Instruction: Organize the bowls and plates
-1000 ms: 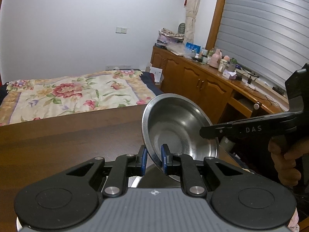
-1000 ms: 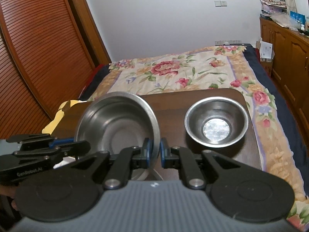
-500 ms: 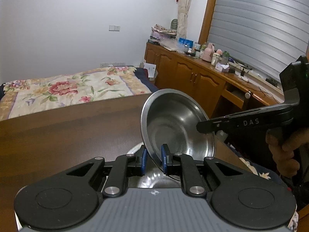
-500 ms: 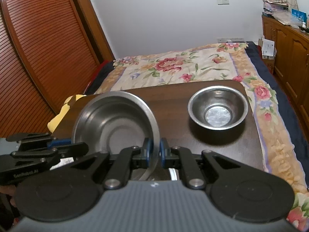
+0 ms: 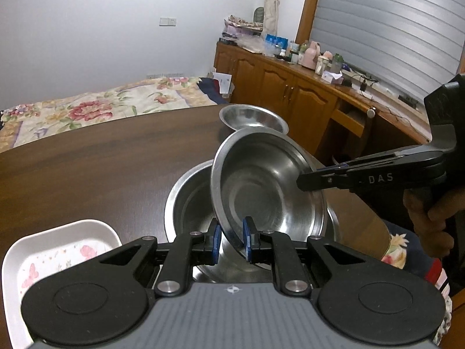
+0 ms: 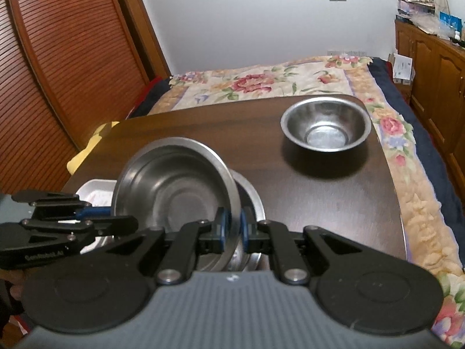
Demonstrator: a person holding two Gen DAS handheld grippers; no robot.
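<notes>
Both the left gripper (image 5: 230, 242) and the "DAS"-marked right gripper (image 6: 231, 229) clamp opposite rims of a tilted steel bowl (image 5: 267, 186) above a larger bowl (image 5: 189, 200) at the table's (image 5: 87, 168) six o'clock.

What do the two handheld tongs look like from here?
Both the left tongs and the right tongs are matte black linkage arms with silver pivot pins, blue pads at the tips and a ribbed grey body. White "DAS" lettering marks one side; the other side's lettering is blurred.

Brushed steel bowls (image 5: 267, 180), glossy dark wood table (image 5: 87, 174).
</notes>
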